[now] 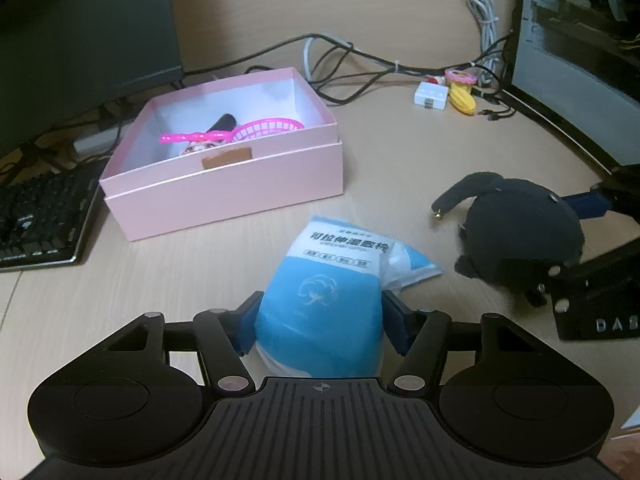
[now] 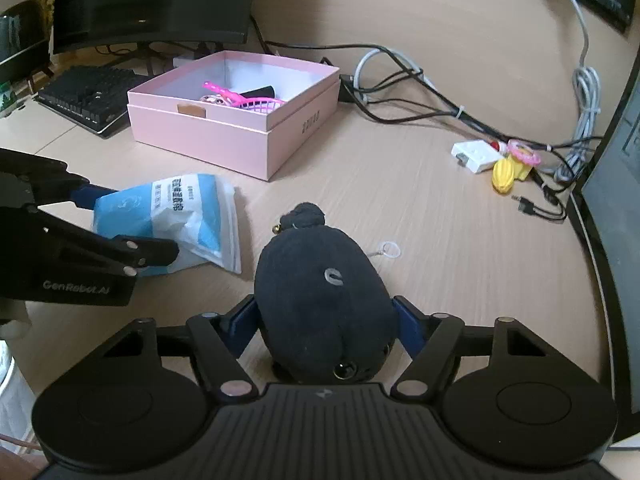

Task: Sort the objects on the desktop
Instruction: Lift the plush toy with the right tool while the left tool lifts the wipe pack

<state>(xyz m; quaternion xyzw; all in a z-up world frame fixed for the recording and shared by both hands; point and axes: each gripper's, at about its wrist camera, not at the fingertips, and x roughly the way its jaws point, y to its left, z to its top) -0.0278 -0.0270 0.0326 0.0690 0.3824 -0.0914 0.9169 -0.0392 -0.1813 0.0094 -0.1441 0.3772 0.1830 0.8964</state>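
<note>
My left gripper (image 1: 320, 320) is shut on a blue and white cotton pad packet (image 1: 324, 280), which rests on the desk; it also shows in the right wrist view (image 2: 180, 216). My right gripper (image 2: 326, 320) is shut on a black plush toy (image 2: 320, 300), seen to the right in the left wrist view (image 1: 520, 232). An open pink box (image 1: 240, 184) stands behind the packet and holds a pink toy racket (image 1: 256, 130), a black item and a small doll. The box also shows in the right wrist view (image 2: 248, 136).
A black keyboard (image 1: 36, 220) lies left of the box. Monitors stand at the back left (image 1: 80, 40) and right (image 1: 580, 60). Tangled cables (image 1: 400, 68), a white adapter (image 1: 431, 96), and yellow (image 1: 462, 100) and pink toys (image 2: 524, 154) lie at the back right.
</note>
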